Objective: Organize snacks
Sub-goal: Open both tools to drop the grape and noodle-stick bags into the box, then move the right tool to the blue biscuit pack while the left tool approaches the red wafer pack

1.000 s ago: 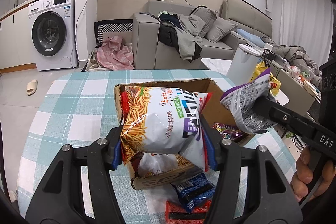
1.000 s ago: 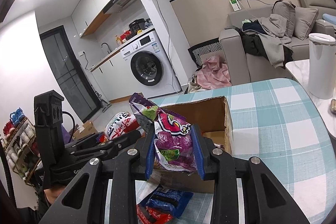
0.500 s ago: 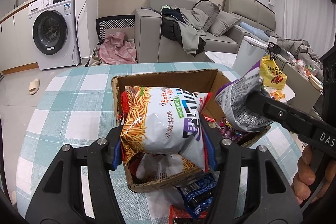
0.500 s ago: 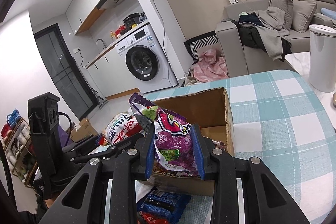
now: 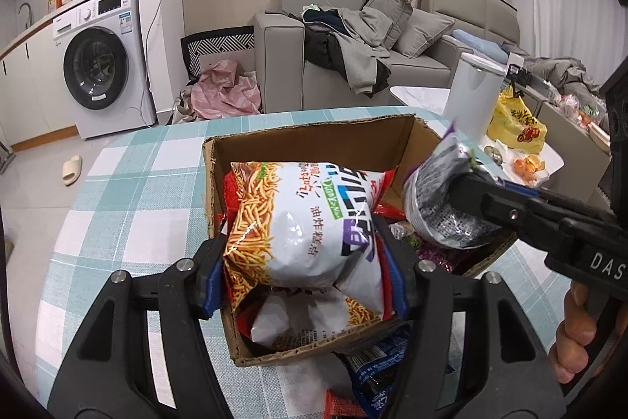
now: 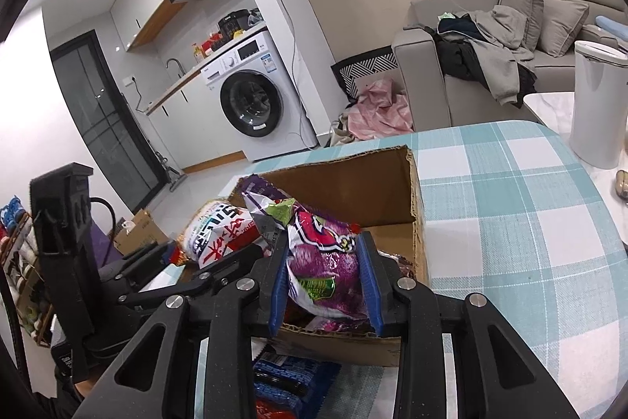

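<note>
Open brown cardboard box (image 5: 314, 140): crowded with snack bags.
Teal-and-white checked tablecloth (image 6: 510, 222): bare right of box.
White cylindrical bin (image 6: 600, 105): beyond table edge.

Over the cardboard box (image 5: 314, 140), the left gripper (image 5: 304, 273) was opening, the white snack bag (image 5: 306, 222) between its pads; the right gripper (image 5: 451, 199) clamped a purple bag (image 5: 435, 179) at the box's right edge.

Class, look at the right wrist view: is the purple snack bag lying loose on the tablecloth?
No, the purple snack bag is clamped between the right gripper's blue pads above the cardboard box.
</note>
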### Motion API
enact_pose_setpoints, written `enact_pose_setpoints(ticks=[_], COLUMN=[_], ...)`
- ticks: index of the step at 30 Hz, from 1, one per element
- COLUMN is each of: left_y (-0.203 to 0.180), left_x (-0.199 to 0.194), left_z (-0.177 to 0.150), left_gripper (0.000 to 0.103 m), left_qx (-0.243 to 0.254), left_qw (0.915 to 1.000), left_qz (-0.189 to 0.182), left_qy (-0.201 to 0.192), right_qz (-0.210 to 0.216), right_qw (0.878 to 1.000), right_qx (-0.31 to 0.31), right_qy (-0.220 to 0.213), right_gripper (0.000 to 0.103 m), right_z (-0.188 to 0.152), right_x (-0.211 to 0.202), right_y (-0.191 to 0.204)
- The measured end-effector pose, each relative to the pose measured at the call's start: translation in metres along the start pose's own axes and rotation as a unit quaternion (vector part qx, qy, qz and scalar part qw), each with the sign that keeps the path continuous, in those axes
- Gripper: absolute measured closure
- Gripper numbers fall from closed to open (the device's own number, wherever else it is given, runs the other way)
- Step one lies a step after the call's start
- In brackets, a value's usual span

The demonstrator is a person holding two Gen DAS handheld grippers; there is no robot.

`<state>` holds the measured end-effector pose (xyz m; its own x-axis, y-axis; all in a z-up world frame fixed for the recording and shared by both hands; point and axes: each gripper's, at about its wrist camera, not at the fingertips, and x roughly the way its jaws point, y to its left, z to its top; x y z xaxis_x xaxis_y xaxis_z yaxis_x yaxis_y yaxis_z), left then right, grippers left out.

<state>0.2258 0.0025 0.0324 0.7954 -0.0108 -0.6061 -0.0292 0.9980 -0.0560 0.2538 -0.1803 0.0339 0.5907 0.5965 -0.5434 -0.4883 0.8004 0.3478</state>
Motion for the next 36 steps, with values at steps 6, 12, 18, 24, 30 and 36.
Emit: enact_pose_setpoints(ticks=[6,12,18,24,30,36], left_y=[-0.001,-0.005,-0.002,0.006,0.012,0.016], left_x=[-0.007,-0.028,-0.056,-0.078,-0.096,-0.107], left_z=[0.001,-0.001,-0.01,-0.025,-0.042,-0.057], left_gripper=[0.029,0.012,0.001,0.001,0.001,0.001], left_qx=[-0.007,0.001,-0.006,-0.015,-0.024,-0.03], left_qw=[0.9999,1.0,0.9999,0.9998,0.9997,0.9995], left_qz=[-0.006,-0.005,-0.007,-0.004,-0.002,0.002], left_qy=[0.008,-0.003,-0.014,-0.009,-0.007,-0.003], right_qz=[-0.011,-0.023,-0.029,-0.013,-0.006,-0.009], right_qw=[1.0,0.999,0.999,1.0,1.0,0.999], right_qx=[-0.007,-0.008,-0.001,-0.004,-0.019,-0.026], right_qy=[-0.016,-0.03,-0.025,-0.006,0.02,0.03], right_gripper=[0.052,0.011,0.0,0.0,0.0,0.0], right_z=[-0.002,-0.003,-0.01,-0.023,-0.039,-0.049], right_x=[-0.009,-0.027,-0.042,-0.051,-0.057,-0.06], right_y=[-0.001,-0.006,-0.011,-0.012,-0.004,0.001])
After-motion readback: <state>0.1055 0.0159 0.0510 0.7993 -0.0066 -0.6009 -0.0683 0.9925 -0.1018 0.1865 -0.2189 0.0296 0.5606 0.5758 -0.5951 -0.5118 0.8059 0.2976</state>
